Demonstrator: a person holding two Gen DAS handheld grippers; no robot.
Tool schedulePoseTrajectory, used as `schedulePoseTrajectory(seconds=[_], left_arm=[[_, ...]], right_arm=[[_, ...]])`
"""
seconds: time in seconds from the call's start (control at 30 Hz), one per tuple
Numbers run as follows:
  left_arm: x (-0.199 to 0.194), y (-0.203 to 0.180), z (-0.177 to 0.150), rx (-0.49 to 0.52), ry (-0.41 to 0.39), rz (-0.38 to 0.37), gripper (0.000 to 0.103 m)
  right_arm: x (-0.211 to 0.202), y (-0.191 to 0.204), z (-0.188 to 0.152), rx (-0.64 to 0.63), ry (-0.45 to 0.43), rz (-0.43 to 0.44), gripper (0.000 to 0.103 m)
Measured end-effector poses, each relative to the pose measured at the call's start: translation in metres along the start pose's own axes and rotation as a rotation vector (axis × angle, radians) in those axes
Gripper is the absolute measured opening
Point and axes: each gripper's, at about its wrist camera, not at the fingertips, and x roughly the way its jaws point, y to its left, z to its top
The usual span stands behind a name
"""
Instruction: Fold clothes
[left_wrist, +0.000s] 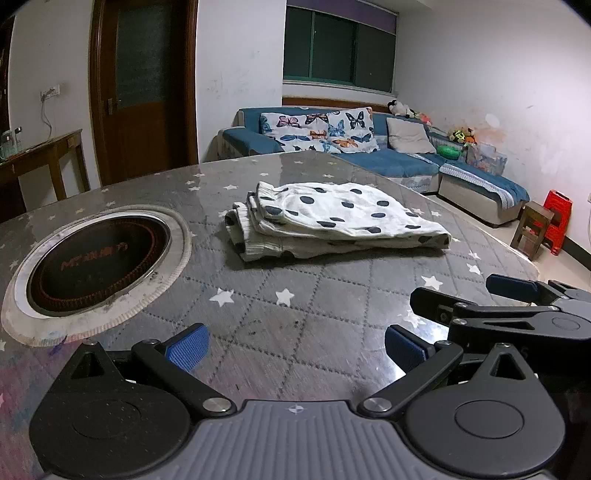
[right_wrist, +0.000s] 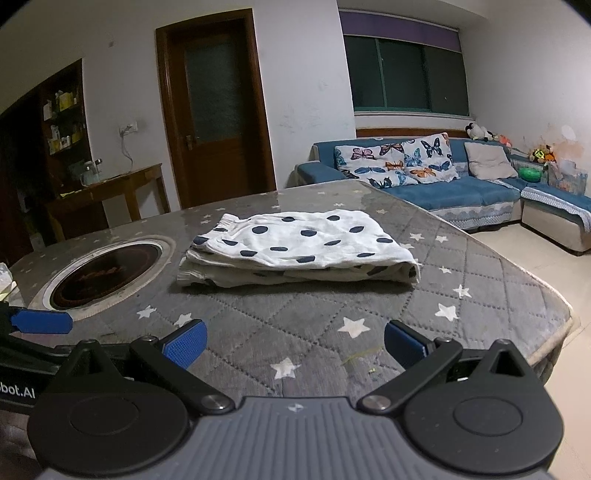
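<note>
A white garment with dark polka dots (left_wrist: 332, 221) lies folded in a flat stack on the grey star-quilted table (left_wrist: 295, 314). It also shows in the right wrist view (right_wrist: 295, 251). My left gripper (left_wrist: 295, 347) is open and empty, low over the table, short of the garment. My right gripper (right_wrist: 295, 343) is open and empty, also short of the garment near the table's front edge. The right gripper shows in the left wrist view (left_wrist: 472, 299) at the right. One blue pad of the left gripper (right_wrist: 40, 321) shows at the left of the right wrist view.
A round inset cooktop (left_wrist: 99, 258) sits in the table left of the garment. The table's curved edge (right_wrist: 554, 317) drops off at the right. Beyond are a blue sofa (left_wrist: 369, 147), a wooden door (left_wrist: 144, 85), a side table (left_wrist: 40, 155) and a red stool (left_wrist: 554, 221).
</note>
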Motion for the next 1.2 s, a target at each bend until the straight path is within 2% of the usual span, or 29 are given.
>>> schedulePoseTrajectory(seconds=[0.6,1.2], left_arm=[[-0.003,0.006,-0.006,-0.019,0.003,0.038,0.103],[0.033,0.017,0.011,-0.017,0.048,0.022,0.103]], right_arm=[[0.008,0.007,-0.004,-0.016,0.021,0.026,0.103],[0.040,-0.011,0.005,0.039,0.071,-0.015,0.103]])
